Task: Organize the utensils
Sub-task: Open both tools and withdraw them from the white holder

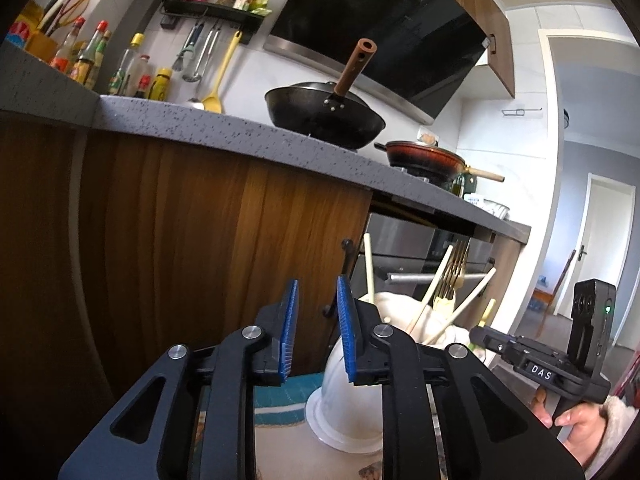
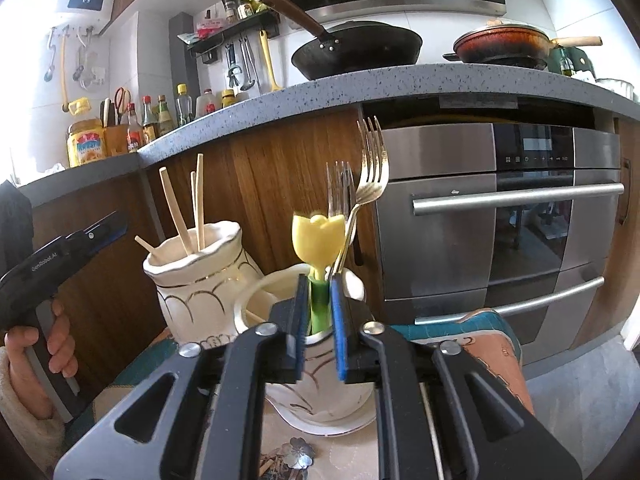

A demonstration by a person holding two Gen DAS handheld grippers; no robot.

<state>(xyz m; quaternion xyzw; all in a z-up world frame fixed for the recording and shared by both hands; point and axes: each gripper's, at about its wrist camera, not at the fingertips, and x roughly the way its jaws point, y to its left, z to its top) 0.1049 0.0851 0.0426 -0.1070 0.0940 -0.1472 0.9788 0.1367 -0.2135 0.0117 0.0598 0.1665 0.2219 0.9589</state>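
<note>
My right gripper (image 2: 320,312) has its blue ribbed pads parted a little around the green stem of a yellow tulip-shaped plastic utensil (image 2: 318,236), not visibly pressing it; it stands in the near white ceramic holder (image 2: 320,396) with three metal forks (image 2: 370,176). My left gripper (image 1: 318,320) stands slightly apart, empty. The far scalloped holder (image 2: 200,280) has four pale chopsticks (image 2: 199,200).

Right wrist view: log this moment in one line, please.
right gripper: around tulip utensil, in near jar | forks: same jar | chopsticks: far jar | left gripper: open, empty
</note>
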